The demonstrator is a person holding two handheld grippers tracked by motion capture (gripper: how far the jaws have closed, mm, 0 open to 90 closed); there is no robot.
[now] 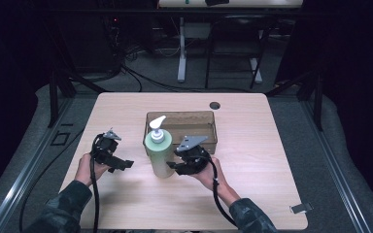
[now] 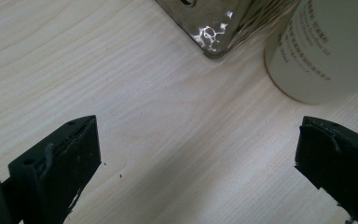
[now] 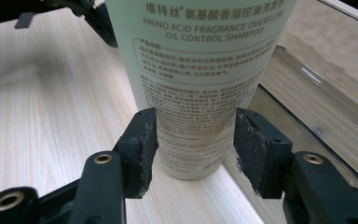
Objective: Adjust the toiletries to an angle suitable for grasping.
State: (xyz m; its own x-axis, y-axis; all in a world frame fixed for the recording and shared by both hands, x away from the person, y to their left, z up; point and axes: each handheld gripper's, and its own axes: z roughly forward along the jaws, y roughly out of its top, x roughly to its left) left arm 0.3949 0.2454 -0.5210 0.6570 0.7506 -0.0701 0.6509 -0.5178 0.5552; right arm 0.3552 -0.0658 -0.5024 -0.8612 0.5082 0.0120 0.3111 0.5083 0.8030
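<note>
A pale green shampoo pump bottle (image 1: 160,155) with a white pump stands upright on the wooden table (image 1: 252,160), just in front of a brown see-through bin (image 1: 209,114). My right gripper (image 1: 172,167) comes at it from the right and is shut on its lower body. In the right gripper view both pads (image 3: 148,140) press the sides of the bottle (image 3: 200,60) near its base. My left gripper (image 1: 124,164) rests low to the bottle's left, open; its jaws (image 2: 198,154) stand wide apart over bare wood, with the bottle (image 2: 331,46) ahead to the right.
The bin (image 3: 317,116) lies directly behind the bottle, its corner (image 2: 214,28) close to the left gripper. A cable hole (image 1: 214,105) sits at the table's far side and a small metal clip (image 1: 301,208) near the front right corner.
</note>
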